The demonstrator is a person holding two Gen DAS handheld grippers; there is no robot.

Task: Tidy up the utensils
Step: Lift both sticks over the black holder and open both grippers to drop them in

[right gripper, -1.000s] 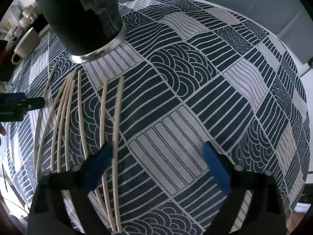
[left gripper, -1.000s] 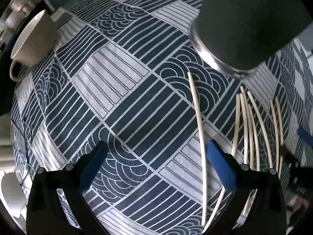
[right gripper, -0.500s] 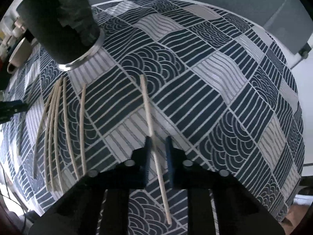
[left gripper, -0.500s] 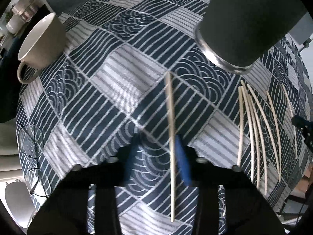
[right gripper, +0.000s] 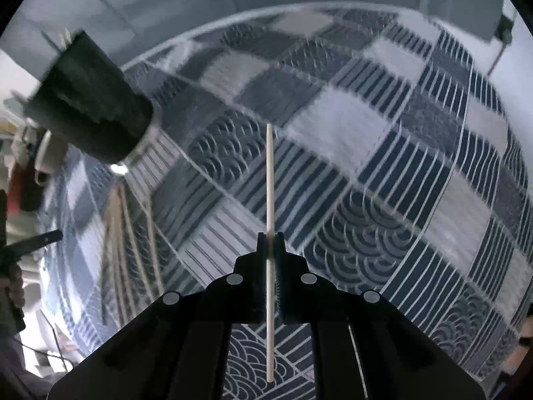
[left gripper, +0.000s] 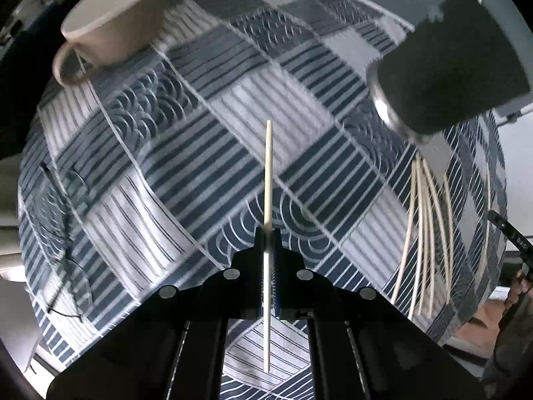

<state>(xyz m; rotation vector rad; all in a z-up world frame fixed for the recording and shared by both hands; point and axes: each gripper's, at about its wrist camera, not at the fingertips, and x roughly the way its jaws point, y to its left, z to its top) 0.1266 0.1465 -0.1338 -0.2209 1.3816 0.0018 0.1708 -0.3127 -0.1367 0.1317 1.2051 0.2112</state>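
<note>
My left gripper (left gripper: pixel 268 233) is shut on a pale chopstick (left gripper: pixel 268 173), lifted above the patterned tablecloth (left gripper: pixel 186 166) and pointing away from me. My right gripper (right gripper: pixel 270 238) is likewise shut on a second chopstick (right gripper: pixel 269 180), held clear of the cloth. A dark cylindrical holder (left gripper: pixel 446 73) with a metal base rim stands at the upper right of the left wrist view, and the same holder (right gripper: pixel 90 100) shows at the upper left of the right wrist view. Several more chopsticks (left gripper: pixel 423 233) lie fanned on the cloth below the holder, blurred chopsticks (right gripper: pixel 130 233) in the right wrist view.
A cream cup (left gripper: pixel 110 23) with a handle sits at the far left corner of the table. The other gripper's dark tip (left gripper: pixel 509 233) and a hand (left gripper: pixel 519 286) show at the right edge. A thin cable (left gripper: pixel 63 233) lies near the left table edge.
Both grippers went from open over the cloth to shut, each on one chopstick, and lifted it off the table. The holder has shifted outward in both views.
</note>
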